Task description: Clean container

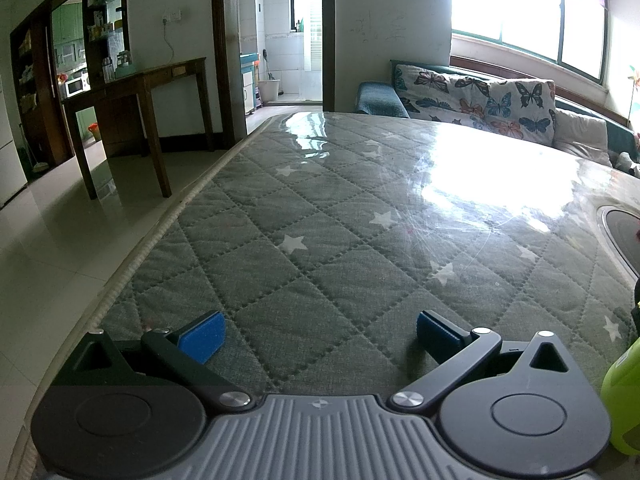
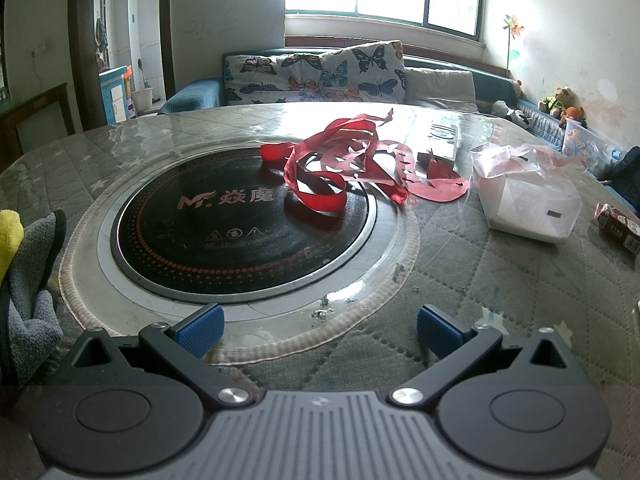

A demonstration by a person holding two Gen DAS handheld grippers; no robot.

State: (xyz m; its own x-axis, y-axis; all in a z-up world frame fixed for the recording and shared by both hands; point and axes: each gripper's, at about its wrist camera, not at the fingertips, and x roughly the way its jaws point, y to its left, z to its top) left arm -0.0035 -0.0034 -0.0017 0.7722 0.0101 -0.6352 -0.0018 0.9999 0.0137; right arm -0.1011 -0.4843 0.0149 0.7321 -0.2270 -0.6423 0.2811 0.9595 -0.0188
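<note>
My left gripper (image 1: 318,334) hangs open over the grey quilted table cover (image 1: 304,216), nothing between its blue pads. A lime-green container (image 1: 622,396) shows at the right edge of the left wrist view, beside the gripper. My right gripper (image 2: 318,330) is open too, just in front of the round black induction hob (image 2: 224,228) set into the table. A grey cloth (image 2: 34,280) with a yellow piece (image 2: 9,236) lies at the left of the right wrist view. Red cut-paper ribbons (image 2: 356,164) sprawl across the hob's far side.
A white plastic-wrapped box (image 2: 528,200) and a small red carton (image 2: 620,228) sit right of the hob. Crumbs (image 2: 324,312) dot the hob's near rim. The table's left edge (image 1: 168,220) drops to a tiled floor. A butterfly-print sofa (image 2: 320,76) stands behind.
</note>
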